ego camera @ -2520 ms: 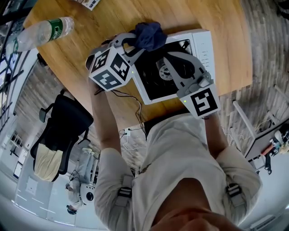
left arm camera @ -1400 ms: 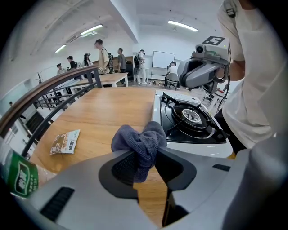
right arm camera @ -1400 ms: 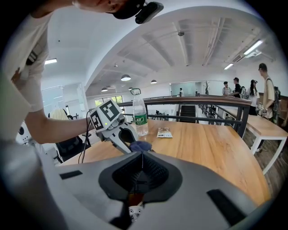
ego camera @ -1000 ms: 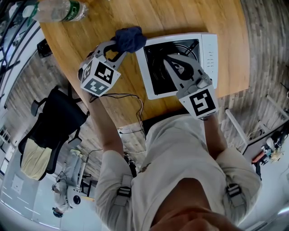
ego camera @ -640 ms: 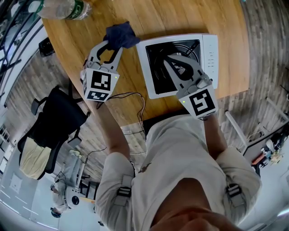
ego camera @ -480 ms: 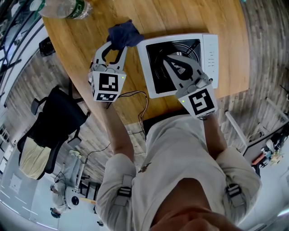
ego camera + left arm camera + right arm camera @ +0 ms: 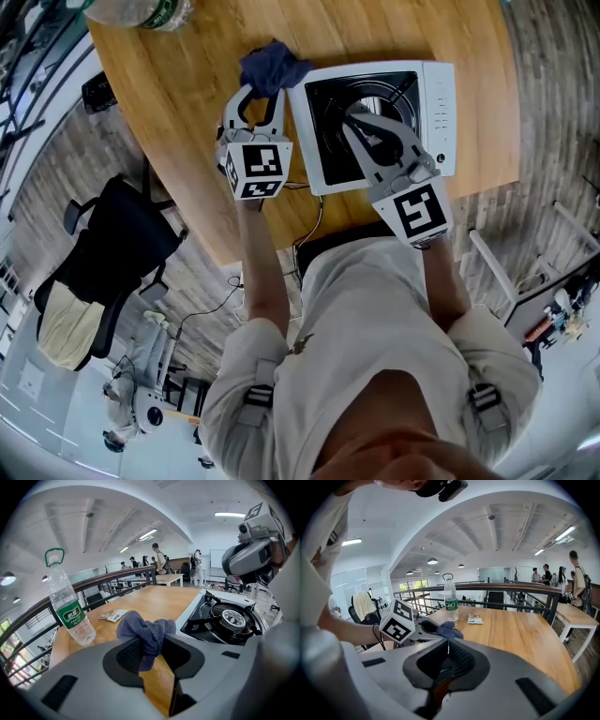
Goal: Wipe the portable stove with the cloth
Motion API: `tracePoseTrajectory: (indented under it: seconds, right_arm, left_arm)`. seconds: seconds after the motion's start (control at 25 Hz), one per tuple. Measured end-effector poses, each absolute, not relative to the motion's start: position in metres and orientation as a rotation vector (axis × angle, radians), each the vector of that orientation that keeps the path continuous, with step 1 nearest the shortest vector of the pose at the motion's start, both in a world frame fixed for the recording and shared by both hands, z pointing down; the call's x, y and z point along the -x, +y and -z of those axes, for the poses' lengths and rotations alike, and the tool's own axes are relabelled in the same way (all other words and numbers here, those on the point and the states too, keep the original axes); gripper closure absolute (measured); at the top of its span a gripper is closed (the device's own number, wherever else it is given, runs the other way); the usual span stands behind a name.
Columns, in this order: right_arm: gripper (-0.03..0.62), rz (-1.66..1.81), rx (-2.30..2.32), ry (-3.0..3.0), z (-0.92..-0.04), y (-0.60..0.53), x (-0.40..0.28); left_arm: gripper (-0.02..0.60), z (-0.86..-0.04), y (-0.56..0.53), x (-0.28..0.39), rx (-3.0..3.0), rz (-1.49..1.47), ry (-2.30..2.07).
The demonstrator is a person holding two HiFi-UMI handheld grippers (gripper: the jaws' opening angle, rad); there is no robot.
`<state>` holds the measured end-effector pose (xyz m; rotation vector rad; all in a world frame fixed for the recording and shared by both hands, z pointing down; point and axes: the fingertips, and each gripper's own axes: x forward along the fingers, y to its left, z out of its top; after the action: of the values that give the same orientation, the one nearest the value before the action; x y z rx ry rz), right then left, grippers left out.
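Note:
The white portable stove [image 7: 441, 84] with a black top lies on the wooden table, and its burner [image 7: 233, 618] shows in the left gripper view. A crumpled dark blue cloth [image 7: 274, 66] sits at the tip of my left gripper [image 7: 265, 86], just off the stove's far left corner. In the left gripper view the cloth [image 7: 145, 627] hangs pinched between the jaws of my left gripper [image 7: 157, 641]. My right gripper [image 7: 353, 114] rests over the black stove top, shut and empty. The right gripper view shows my right gripper [image 7: 447, 640] with jaws together and the cloth [image 7: 449, 631] beyond.
A clear water bottle [image 7: 141, 11] with a green label stands at the table's far left, with a small packet [image 7: 111, 615] near it. A black cable [image 7: 300, 225] hangs off the near table edge. A black office chair [image 7: 122, 253] stands on the floor to the left.
My left gripper has swung right with the cloth, from out on the bare table to the stove's left edge, and has rolled. The right gripper has stayed on the stove.

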<state>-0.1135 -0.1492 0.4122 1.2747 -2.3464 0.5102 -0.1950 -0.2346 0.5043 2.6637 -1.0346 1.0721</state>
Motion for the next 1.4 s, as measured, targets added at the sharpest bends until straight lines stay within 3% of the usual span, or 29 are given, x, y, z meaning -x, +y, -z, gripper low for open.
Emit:
tracePoseTrajectory:
  seconds: [1.4]
  right_arm:
    - [0.572, -0.483, -1.291, -2.334, -0.412, -0.076, 0.116]
  left_arm:
    - [0.451, -0.519, -0.168, 0.19, -2.651, -1.141, -0.971]
